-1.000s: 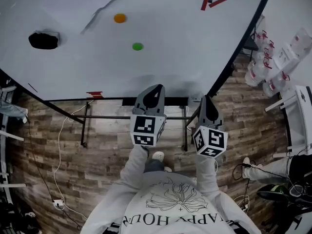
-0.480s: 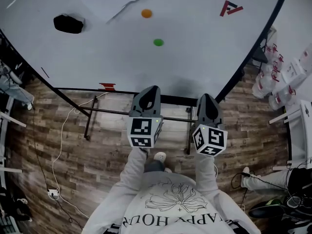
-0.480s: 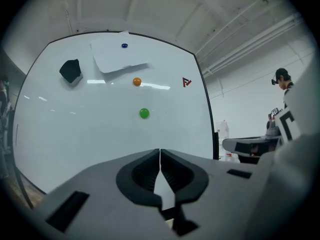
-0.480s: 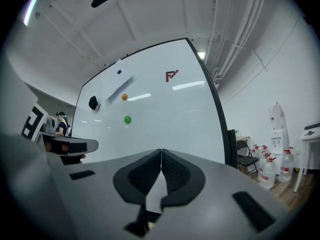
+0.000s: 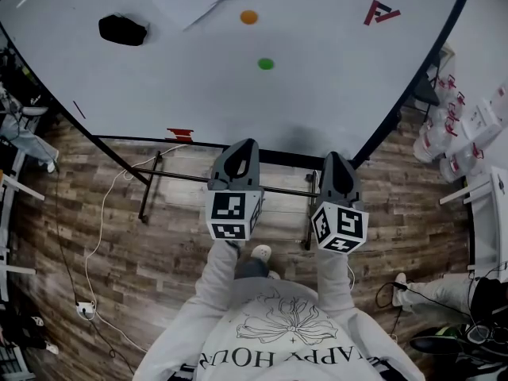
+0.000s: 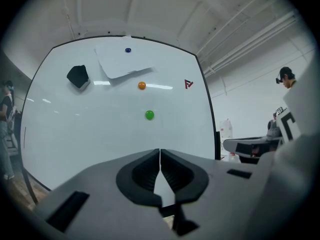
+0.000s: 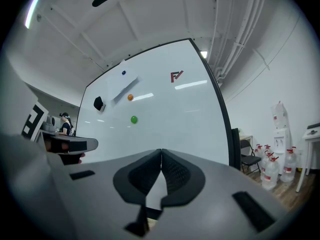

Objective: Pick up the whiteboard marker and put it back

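Both grippers are shut tight and empty. The left gripper has its jaws meeting in one thin seam with only white board showing past them, and the right gripper looks the same. They are held side by side at the person's front, level, noses toward the whiteboard, short of its lower edge and touching nothing.

Over the last second the grippers' spacing and shut jaws have stayed the same, but the board has moved across the head view. The black eraser near its upper left and the green magnet at its middle have both slid rightward and a little up, and so has the orange magnet above the green one. I take it the person has turned or stepped toward the board's left part, carrying the grippers along.

I cannot pick out the whiteboard marker for certain. A small red thing sits at the board's lower edge, just left of the left gripper's nose. A thin dark stroke lies near the board's left edge. Either could be the marker, but both are too small to tell.

With no marker in either gripper, this could be the walk-up before a pick, or the moment after the marker went back.
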Available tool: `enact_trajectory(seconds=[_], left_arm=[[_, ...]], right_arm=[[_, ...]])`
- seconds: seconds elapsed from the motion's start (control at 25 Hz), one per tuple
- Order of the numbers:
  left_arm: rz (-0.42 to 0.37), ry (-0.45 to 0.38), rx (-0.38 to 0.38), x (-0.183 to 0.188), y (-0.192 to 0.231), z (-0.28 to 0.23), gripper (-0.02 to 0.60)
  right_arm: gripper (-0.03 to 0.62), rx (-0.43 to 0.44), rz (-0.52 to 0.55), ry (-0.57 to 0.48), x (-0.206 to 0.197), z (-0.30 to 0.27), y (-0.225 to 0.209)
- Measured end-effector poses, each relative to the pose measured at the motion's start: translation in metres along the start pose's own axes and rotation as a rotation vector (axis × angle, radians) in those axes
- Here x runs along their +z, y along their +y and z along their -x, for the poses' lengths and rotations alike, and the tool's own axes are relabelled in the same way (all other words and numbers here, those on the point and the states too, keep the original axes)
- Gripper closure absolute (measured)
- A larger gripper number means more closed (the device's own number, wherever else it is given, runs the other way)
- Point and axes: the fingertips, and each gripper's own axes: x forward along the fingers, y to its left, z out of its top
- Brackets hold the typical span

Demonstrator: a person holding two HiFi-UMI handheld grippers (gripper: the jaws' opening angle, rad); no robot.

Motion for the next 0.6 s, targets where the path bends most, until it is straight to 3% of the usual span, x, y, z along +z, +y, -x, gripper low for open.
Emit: enact_trajectory(seconds=[0.6], left_arm=[[-0.005, 0.01, 0.005, -0.003, -0.0022, 0.0035, 0.572]], right_arm=[[0.591, 0.002, 0.013, 0.014, -0.0027, 0.0059, -0.0011]])
